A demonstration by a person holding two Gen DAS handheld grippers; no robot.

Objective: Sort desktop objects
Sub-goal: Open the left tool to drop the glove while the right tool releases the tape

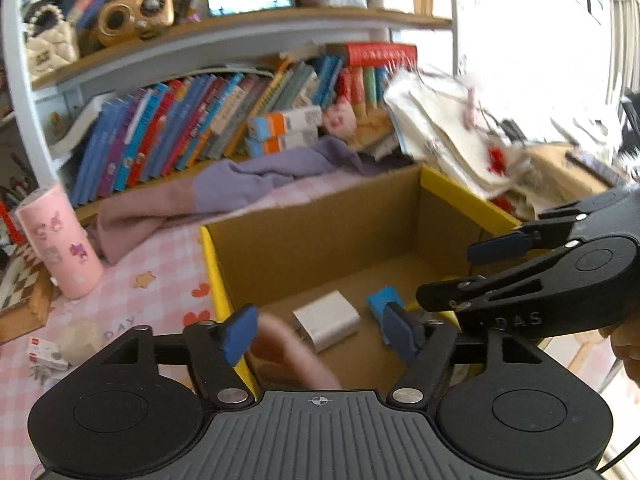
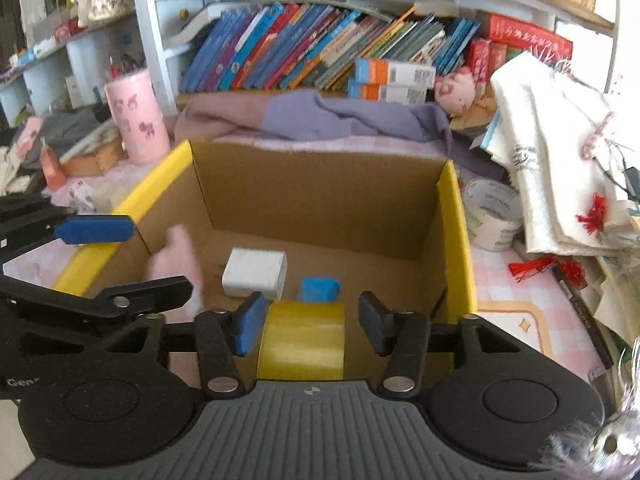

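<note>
An open cardboard box with yellow flaps stands on the pink checked cloth. Inside it lie a white charger, a blue block and a blurred pink object. My left gripper is open over the box's front left, with nothing between its jaws. In the right wrist view the box holds the charger, the blue block and the pink object. My right gripper is open, and a yellow tape roll sits between its fingers, touching the left pad.
A pink cup stands left of the box. A purple and pink cloth lies behind it, under a shelf of books. A white tape roll and a pile of white bags are to the right.
</note>
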